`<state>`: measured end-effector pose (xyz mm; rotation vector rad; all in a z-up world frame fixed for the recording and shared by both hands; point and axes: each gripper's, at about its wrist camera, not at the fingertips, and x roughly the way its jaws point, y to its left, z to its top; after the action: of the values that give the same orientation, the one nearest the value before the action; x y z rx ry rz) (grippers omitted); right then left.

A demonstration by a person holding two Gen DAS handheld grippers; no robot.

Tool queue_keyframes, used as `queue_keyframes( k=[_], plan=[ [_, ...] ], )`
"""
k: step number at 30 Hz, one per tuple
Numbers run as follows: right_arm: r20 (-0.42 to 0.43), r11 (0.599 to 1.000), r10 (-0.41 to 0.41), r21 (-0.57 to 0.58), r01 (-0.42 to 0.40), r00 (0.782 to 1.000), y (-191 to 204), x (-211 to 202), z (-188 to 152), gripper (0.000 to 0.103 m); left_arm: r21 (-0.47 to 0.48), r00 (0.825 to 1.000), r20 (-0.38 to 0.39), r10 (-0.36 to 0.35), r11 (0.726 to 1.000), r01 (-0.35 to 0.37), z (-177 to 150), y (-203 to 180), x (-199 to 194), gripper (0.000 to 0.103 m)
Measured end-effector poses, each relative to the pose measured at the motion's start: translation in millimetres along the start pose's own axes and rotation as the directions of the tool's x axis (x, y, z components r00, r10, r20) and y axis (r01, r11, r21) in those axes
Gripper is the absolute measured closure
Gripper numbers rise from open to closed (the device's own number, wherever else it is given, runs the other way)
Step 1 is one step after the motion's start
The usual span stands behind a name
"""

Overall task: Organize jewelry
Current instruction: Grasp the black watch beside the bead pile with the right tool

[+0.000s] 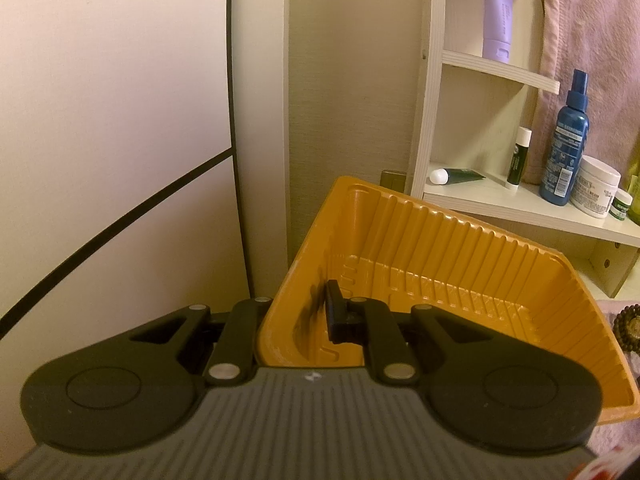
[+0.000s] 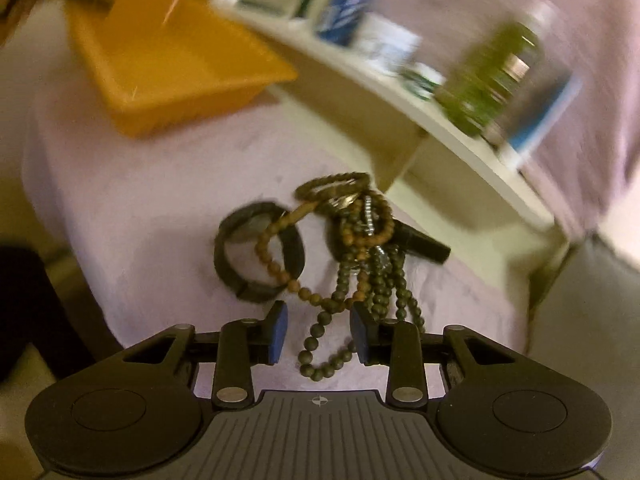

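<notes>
Left hand-held gripper [image 1: 298, 318] clamps the orange tray's [image 1: 440, 240] wall, 1 finger hidden; right hand-held gripper [image 2: 318, 330] gapes around blurred beads [image 2: 320, 344].

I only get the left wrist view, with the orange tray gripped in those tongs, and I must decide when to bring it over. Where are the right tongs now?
Observer: The right tongs hang over the pink cloth, jaws open.
Operator: Anything between them?
Observer: A loop of dark beads lies between the pads, not pinched.
Operator: What else is in that pile?
Observer: A black band sits beside the bead tangle, with a brown strand draped across it.
</notes>
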<state>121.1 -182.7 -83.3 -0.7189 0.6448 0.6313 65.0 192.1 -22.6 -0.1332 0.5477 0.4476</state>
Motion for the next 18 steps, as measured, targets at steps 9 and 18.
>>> queue_keyframes(
  k=[9, 18],
  plan=[
    [0.047, 0.985, -0.066, 0.164, 0.058, 0.997, -31, 0, -6, 0.089, 0.001, 1.000, -0.001, -0.001, 1.000, 0.001, 0, 1, 0, 0.090],
    [-0.067, 0.945, 0.039, 0.327, -0.015, 0.997, -59, -5, -18, 0.083, -0.002, 1.000, -0.002, -0.003, 1.000, 0.003, 1, 1, 1, 0.090]
  ],
)
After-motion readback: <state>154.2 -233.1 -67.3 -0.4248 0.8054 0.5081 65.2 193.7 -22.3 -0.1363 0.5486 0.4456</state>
